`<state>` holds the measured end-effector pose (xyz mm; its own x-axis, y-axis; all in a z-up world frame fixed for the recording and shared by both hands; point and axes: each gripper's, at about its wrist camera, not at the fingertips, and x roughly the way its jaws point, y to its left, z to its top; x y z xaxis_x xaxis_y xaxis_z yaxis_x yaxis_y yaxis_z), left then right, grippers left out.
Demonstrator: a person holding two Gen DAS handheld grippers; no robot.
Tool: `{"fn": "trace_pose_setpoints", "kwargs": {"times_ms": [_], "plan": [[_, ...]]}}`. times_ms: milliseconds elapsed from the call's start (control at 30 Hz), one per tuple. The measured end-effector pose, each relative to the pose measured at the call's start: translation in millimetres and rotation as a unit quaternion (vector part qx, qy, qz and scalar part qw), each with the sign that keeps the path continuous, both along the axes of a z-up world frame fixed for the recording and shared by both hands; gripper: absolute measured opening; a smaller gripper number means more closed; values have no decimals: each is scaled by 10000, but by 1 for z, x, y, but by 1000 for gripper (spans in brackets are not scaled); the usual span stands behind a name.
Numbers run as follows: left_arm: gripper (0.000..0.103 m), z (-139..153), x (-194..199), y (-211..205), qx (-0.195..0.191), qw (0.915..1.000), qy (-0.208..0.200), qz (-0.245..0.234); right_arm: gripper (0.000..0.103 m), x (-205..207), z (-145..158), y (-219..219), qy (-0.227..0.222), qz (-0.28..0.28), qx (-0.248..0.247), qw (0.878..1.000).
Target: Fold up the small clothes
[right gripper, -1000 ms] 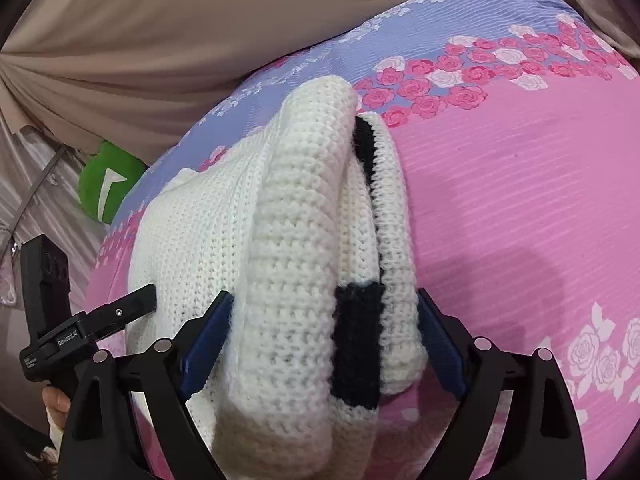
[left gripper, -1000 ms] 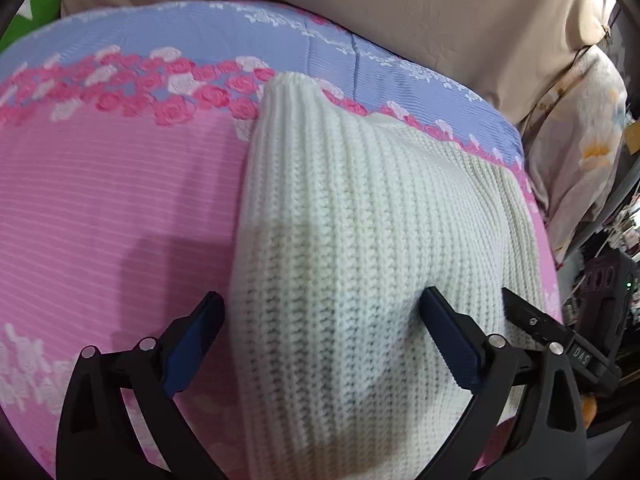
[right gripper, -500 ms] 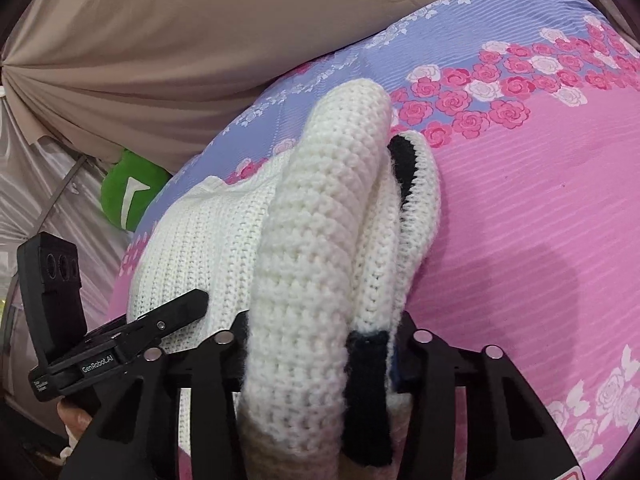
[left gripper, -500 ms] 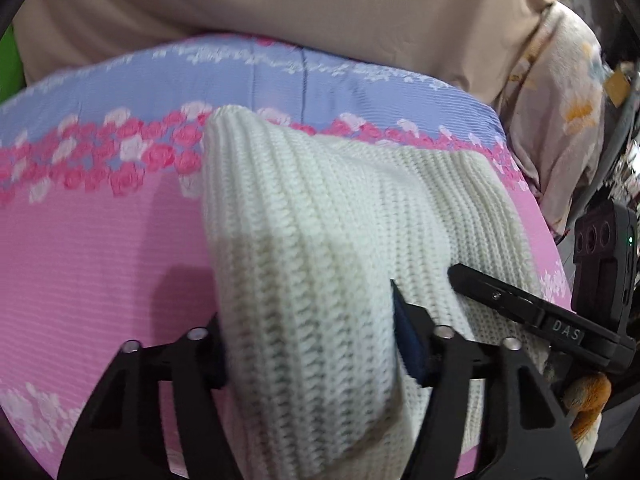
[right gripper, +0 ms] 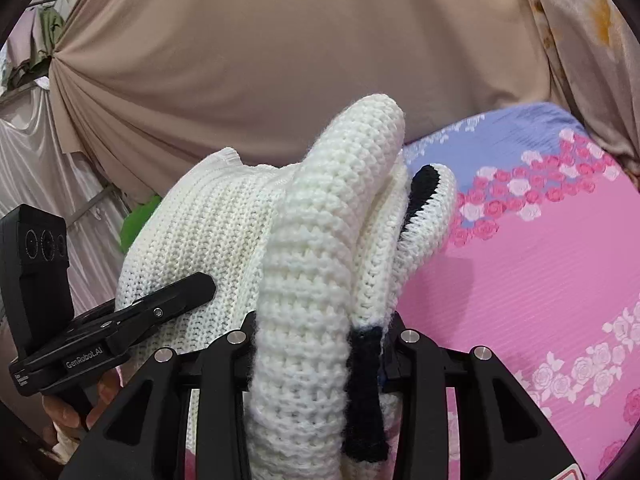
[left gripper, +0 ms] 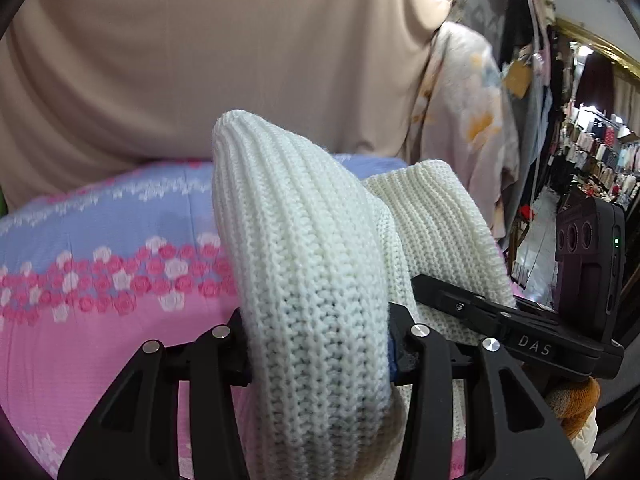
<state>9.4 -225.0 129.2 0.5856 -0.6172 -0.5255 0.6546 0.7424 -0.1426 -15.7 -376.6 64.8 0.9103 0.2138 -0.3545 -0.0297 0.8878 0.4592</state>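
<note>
A cream knit sweater (left gripper: 304, 264) with black trim (right gripper: 424, 188) is bunched and lifted off the pink floral bed sheet (left gripper: 80, 344). My left gripper (left gripper: 318, 344) is shut on one thick fold of it. My right gripper (right gripper: 318, 344) is shut on another fold (right gripper: 320, 280) that carries the black trim. Each gripper shows in the other's view: the right one (left gripper: 500, 328) at the sweater's right side, the left one (right gripper: 120, 320) at its left side. The fingertips are buried in the knit.
The bed sheet (right gripper: 540, 280) is pink with rose bands and a lilac strip (left gripper: 140, 216) at the far edge. A beige curtain (left gripper: 220, 60) hangs behind the bed. A floral cloth (left gripper: 460, 128) and shop racks (left gripper: 592, 152) are at the right.
Both grippers closed on the sweater's folds and lifted it off the sheet. The views tilted upward, so more curtain shows.
</note>
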Motion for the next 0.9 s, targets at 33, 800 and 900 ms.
{"fn": "trace_pose_setpoints", "kwargs": {"times_ms": [33,800,900], "plan": [[43,9,-4,3,-43,9999,-128,-35,35,-5,9,2,-121,-35,-38,9999],[53,-70,165,206,-400,9762,1007,1880,42,180,-63,96,1029,243,349,9938],[53,-93,164,252,-1069,9604,1575,2035,42,156,-61,98,777,217,169,9966]]}}
